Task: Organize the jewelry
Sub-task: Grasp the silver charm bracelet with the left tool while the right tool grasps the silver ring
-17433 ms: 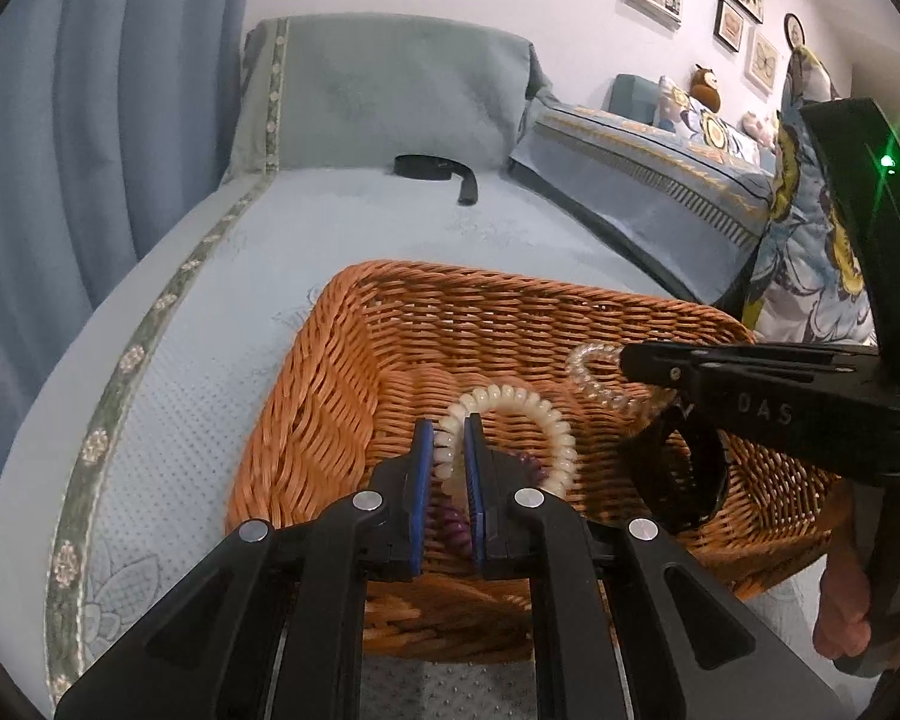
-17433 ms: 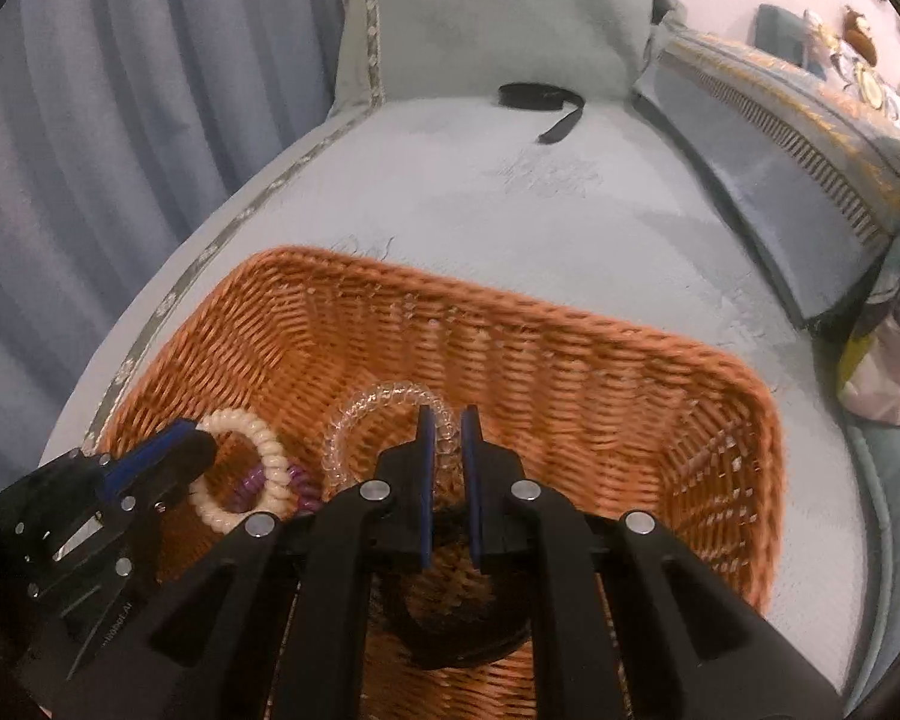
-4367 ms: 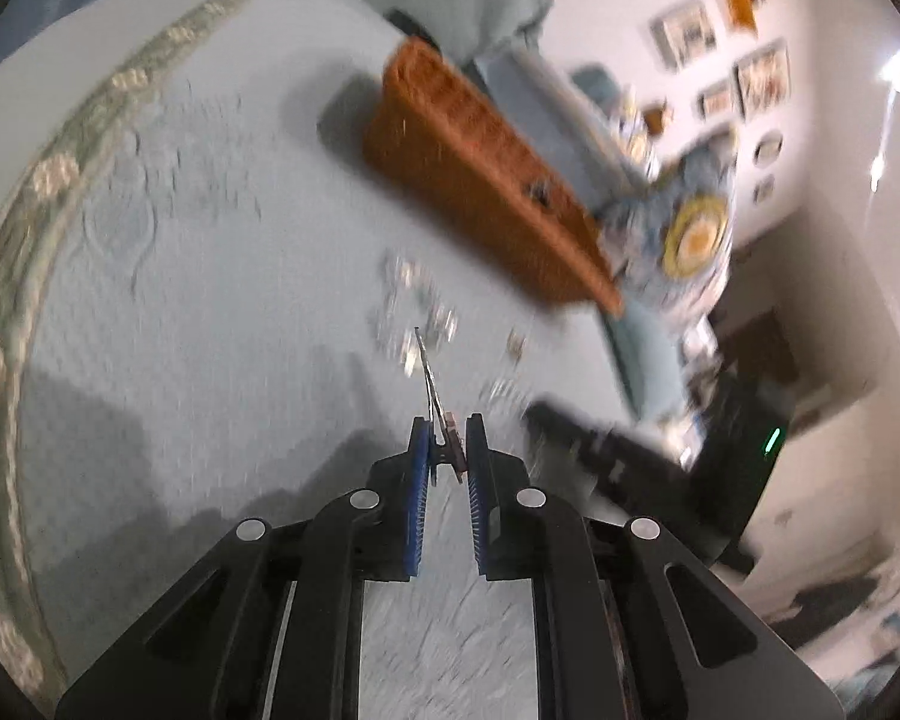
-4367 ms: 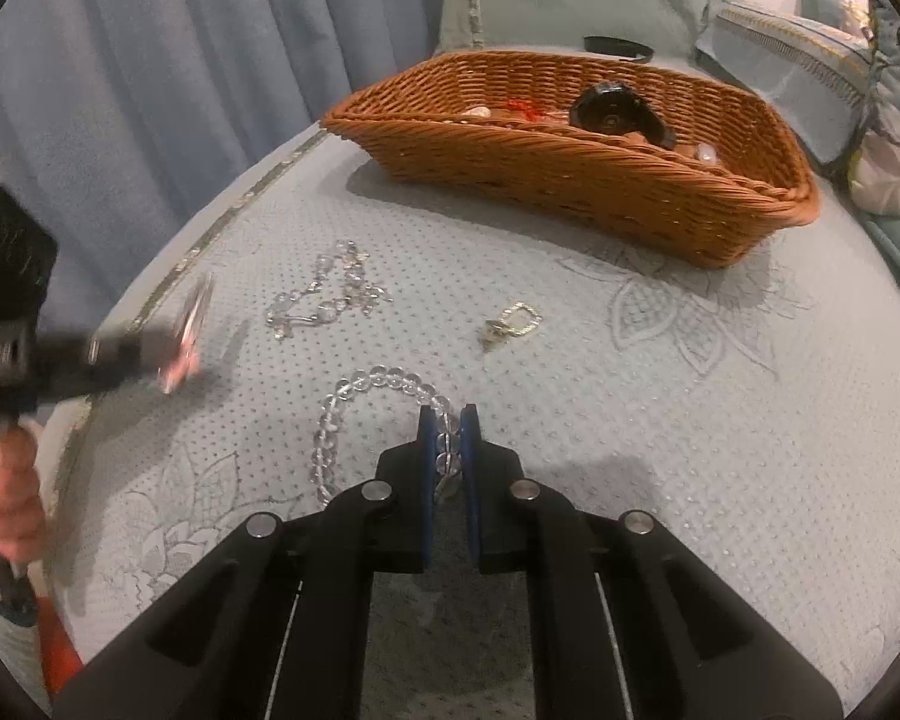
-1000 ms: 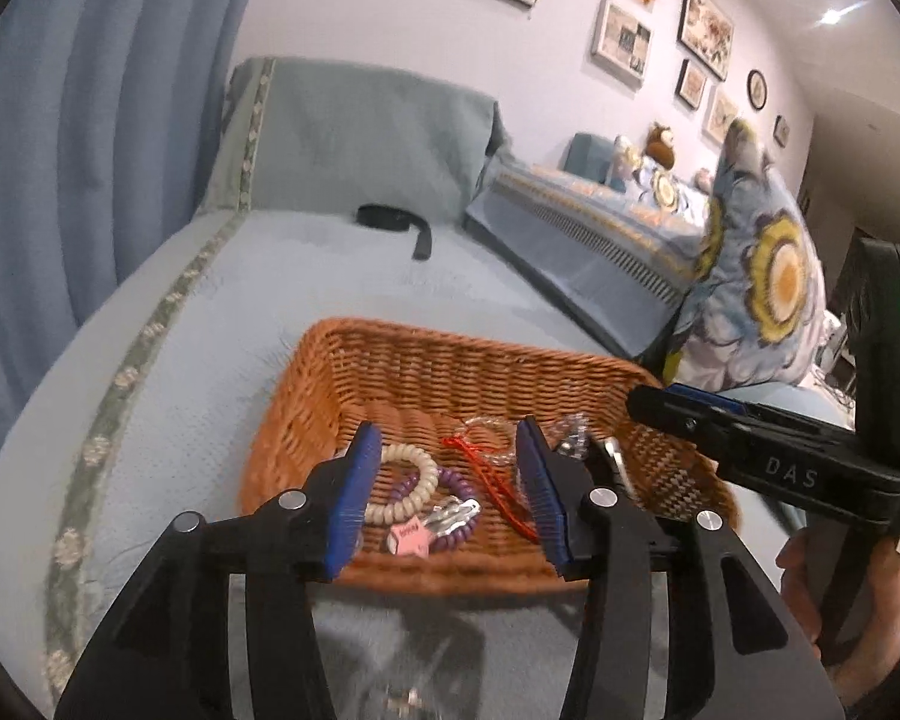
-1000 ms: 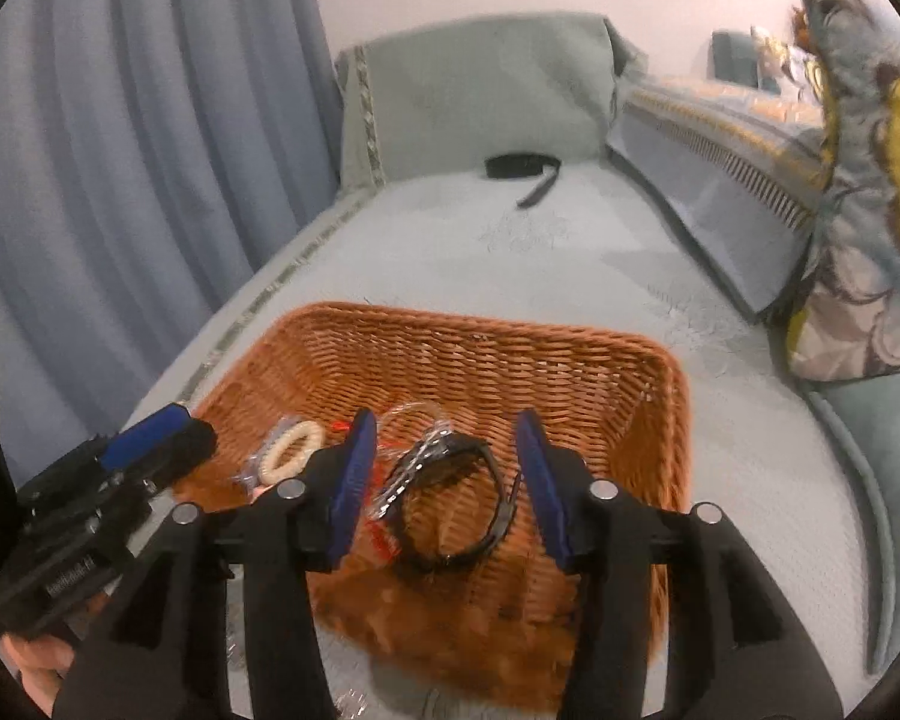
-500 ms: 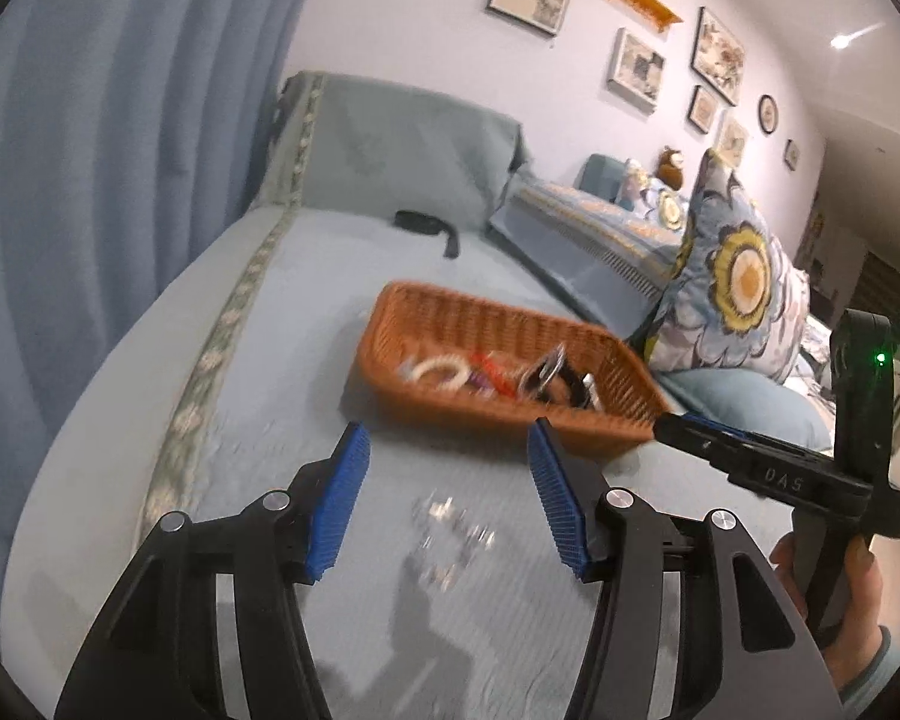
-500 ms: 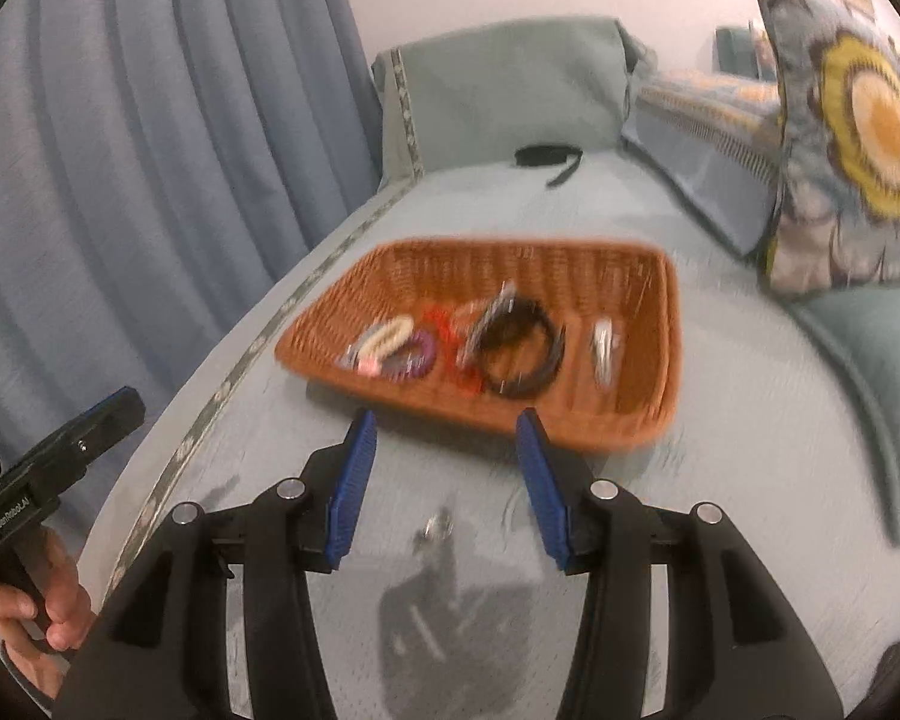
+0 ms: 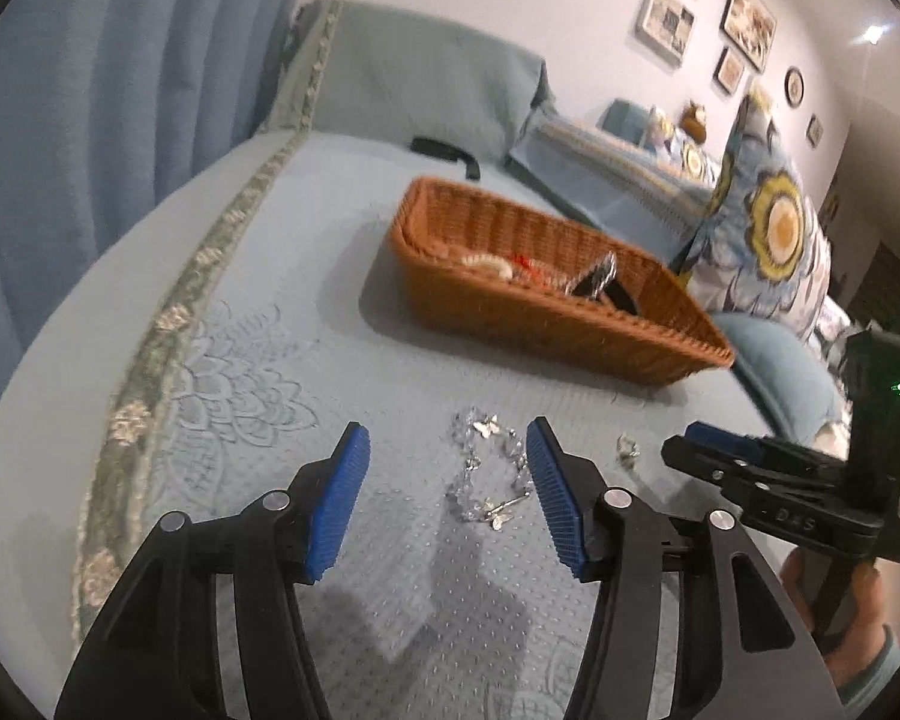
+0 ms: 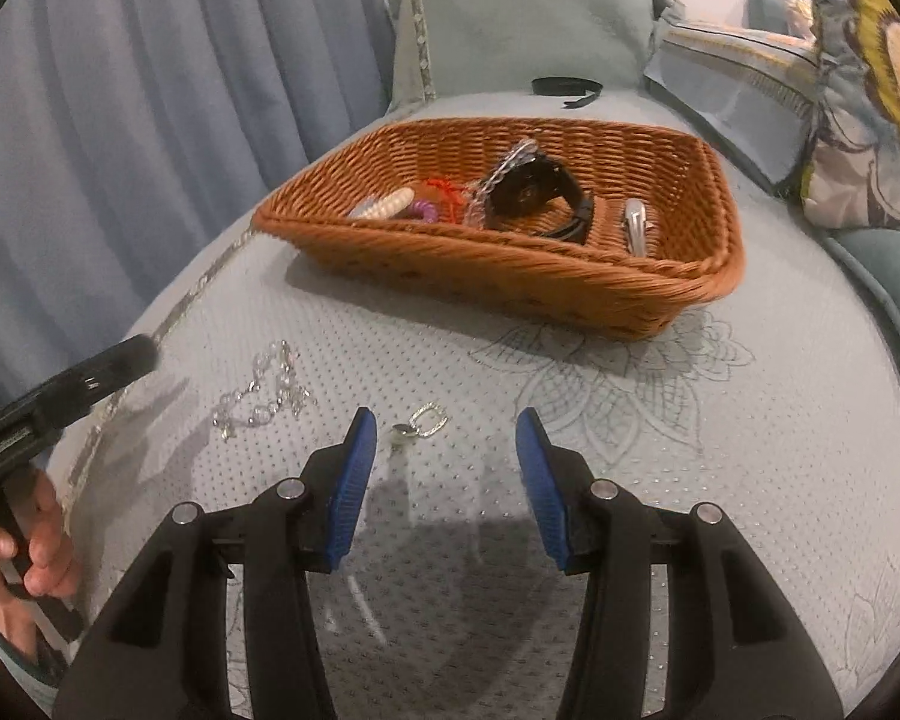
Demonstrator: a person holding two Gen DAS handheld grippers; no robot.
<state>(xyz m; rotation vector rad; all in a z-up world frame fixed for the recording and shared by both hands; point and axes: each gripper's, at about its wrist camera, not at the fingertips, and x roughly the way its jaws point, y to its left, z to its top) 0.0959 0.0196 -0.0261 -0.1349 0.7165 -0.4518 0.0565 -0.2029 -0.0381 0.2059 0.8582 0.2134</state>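
A silver chain bracelet (image 9: 487, 467) (image 10: 262, 399) lies loose on the light-blue bedspread, just ahead of my left gripper (image 9: 447, 483), whose blue-padded jaws stand open with nothing between them. A small gold and silver ring trinket (image 10: 421, 423) (image 9: 627, 450) rests on the cover a little ahead of my right gripper (image 10: 443, 468), also open and empty. Farther back sits the orange wicker basket (image 10: 672, 291) (image 9: 546, 324), holding a black watch (image 10: 540, 192), a cream spiral band, a purple band, red cord and a silver clip (image 10: 636, 225).
The bed edge with its floral border (image 9: 168, 324) runs along the left, blue curtains beyond it. Patterned pillows (image 9: 768, 240) lean at the right. A black strap (image 10: 564, 86) lies near the headboard cushion. A hand holds each gripper handle at the frame sides.
Both grippers have drawn back from over the basket and sunk toward the bedspread; the bracelet and trinket now lie just in front of the open jaws.
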